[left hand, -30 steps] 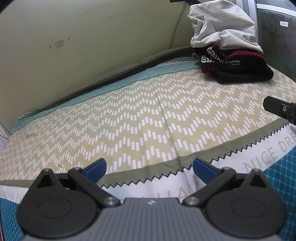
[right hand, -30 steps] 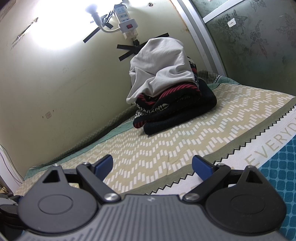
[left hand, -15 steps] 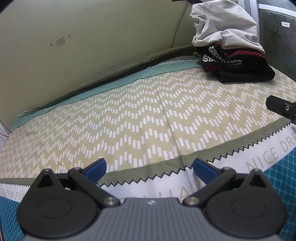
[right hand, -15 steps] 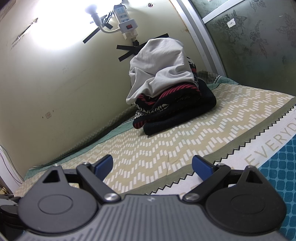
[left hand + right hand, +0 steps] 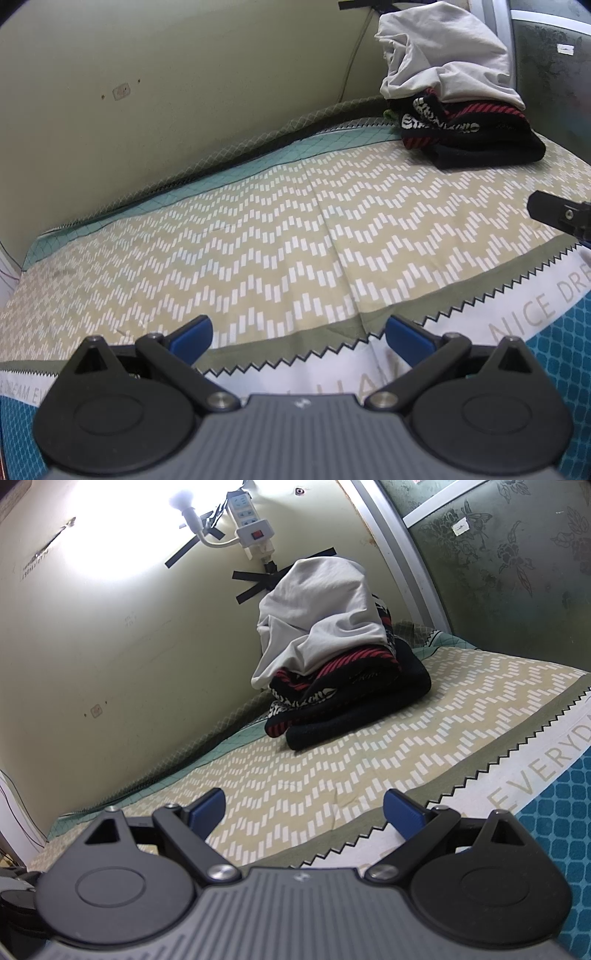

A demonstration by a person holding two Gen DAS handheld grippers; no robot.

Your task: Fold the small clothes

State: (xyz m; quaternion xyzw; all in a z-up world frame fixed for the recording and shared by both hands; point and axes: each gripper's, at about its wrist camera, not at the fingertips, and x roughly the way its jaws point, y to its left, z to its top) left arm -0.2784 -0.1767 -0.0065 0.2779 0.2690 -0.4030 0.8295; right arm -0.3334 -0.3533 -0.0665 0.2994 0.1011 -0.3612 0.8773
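Note:
A pile of clothes (image 5: 458,107) sits at the far right corner of the bed against the wall, also in the right wrist view (image 5: 332,664). A light grey garment (image 5: 317,616) lies on top of red-striped, black-and-white patterned and black pieces (image 5: 369,701). My left gripper (image 5: 299,336) is open and empty, low over the bedsheet, far from the pile. My right gripper (image 5: 304,810) is open and empty, pointing toward the pile from a distance. A part of the right gripper shows at the right edge of the left wrist view (image 5: 561,214).
The bed is covered by a beige zigzag-pattern sheet (image 5: 277,251) with a white lettered band and teal border near me. A cream wall (image 5: 166,74) bounds the far side. A power strip and lit bulb (image 5: 240,520) hang on the wall. A dark glass panel (image 5: 517,561) stands at right.
The left wrist view has drifted slightly, so the pile sits a little lower and more to the right. Both grippers stay open. The right wrist view is almost unchanged.

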